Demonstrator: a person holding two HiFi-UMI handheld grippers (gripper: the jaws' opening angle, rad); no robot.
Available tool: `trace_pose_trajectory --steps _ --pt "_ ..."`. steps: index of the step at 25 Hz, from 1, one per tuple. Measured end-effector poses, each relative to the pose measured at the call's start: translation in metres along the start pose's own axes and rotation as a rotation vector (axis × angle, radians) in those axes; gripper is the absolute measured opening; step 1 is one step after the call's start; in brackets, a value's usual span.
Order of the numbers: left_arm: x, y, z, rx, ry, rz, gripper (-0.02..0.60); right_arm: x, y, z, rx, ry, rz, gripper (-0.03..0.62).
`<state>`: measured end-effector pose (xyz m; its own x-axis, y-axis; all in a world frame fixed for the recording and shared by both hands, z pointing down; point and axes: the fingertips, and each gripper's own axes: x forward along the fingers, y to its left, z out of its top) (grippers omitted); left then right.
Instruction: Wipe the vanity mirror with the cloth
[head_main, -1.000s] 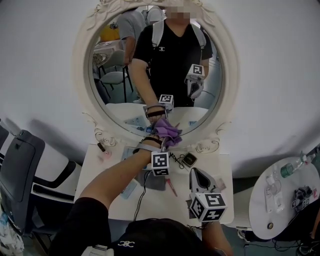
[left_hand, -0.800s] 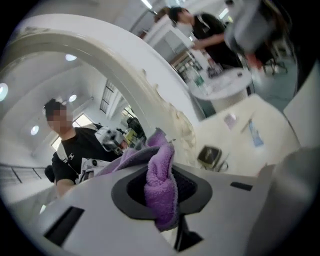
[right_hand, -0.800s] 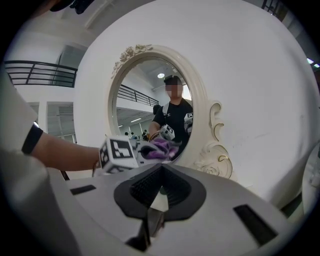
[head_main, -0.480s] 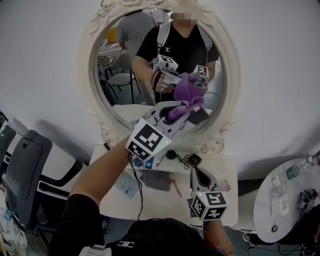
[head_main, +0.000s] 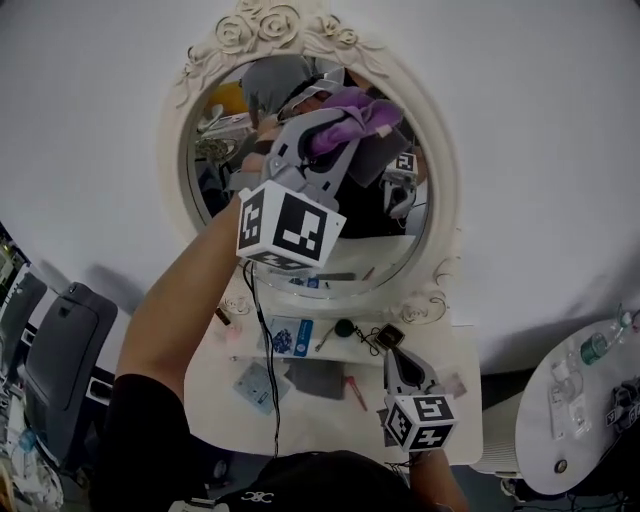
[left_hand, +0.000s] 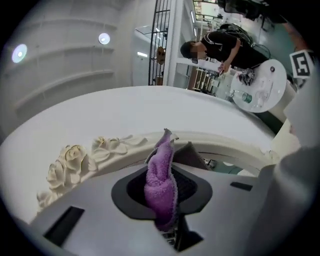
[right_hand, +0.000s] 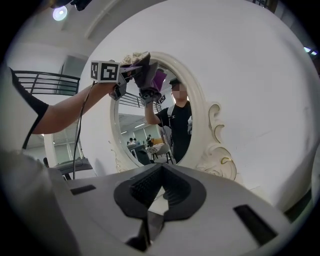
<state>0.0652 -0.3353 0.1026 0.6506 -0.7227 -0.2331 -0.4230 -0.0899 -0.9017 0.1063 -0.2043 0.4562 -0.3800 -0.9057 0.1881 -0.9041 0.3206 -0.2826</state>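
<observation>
The oval vanity mirror (head_main: 300, 250) hangs in a white frame with roses on top (head_main: 285, 25). My left gripper (head_main: 335, 128) is raised to the mirror's upper part, shut on the purple cloth (head_main: 352, 115), which lies against or very near the glass. In the left gripper view the cloth (left_hand: 161, 187) stands clamped between the dark pads, just below the rose frame (left_hand: 70, 162). My right gripper (head_main: 402, 362) hovers low over the vanity table (head_main: 225, 410), jaws together and holding nothing. From the right gripper view, the mirror frame (right_hand: 212, 125) and the raised cloth (right_hand: 150, 77) show.
On the table lie a blue packet (head_main: 290, 337), a grey pouch (head_main: 318, 380), a red pen (head_main: 355, 392) and a small dark device (head_main: 388, 337). A dark chair (head_main: 60, 350) stands at left. A round side table (head_main: 580, 410) with a bottle (head_main: 600, 345) stands right.
My left gripper has carried the purple cloth from the mirror's bottom edge up across the glass to its top. The right gripper has stayed low over the table.
</observation>
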Motion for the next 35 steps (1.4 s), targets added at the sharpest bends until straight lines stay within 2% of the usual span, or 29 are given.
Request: trace_pose_trajectory --steps 7,12,15,20,28,35 --pt "0.033 0.02 -0.001 0.091 0.073 0.063 0.063 -0.008 -0.032 0.007 0.049 -0.035 -0.057 0.003" --pt "0.038 0.017 -0.003 0.012 0.084 0.061 0.061 -0.004 -0.047 0.013 0.071 -0.049 -0.077 0.003" --pt "0.04 0.006 -0.001 0.049 0.086 0.053 0.061 0.002 -0.047 0.016 0.069 -0.047 -0.069 0.003" --pt "0.039 -0.039 -0.003 0.145 0.092 0.013 0.061 0.012 -0.037 0.012 0.054 -0.023 -0.041 0.003" --pt "0.041 -0.132 -0.01 0.197 0.078 -0.104 0.061 0.014 -0.038 0.007 0.052 -0.004 -0.038 0.003" --pt "0.032 -0.218 -0.028 0.259 0.092 -0.22 0.061 0.0 -0.054 0.001 0.074 0.0 -0.08 0.003"
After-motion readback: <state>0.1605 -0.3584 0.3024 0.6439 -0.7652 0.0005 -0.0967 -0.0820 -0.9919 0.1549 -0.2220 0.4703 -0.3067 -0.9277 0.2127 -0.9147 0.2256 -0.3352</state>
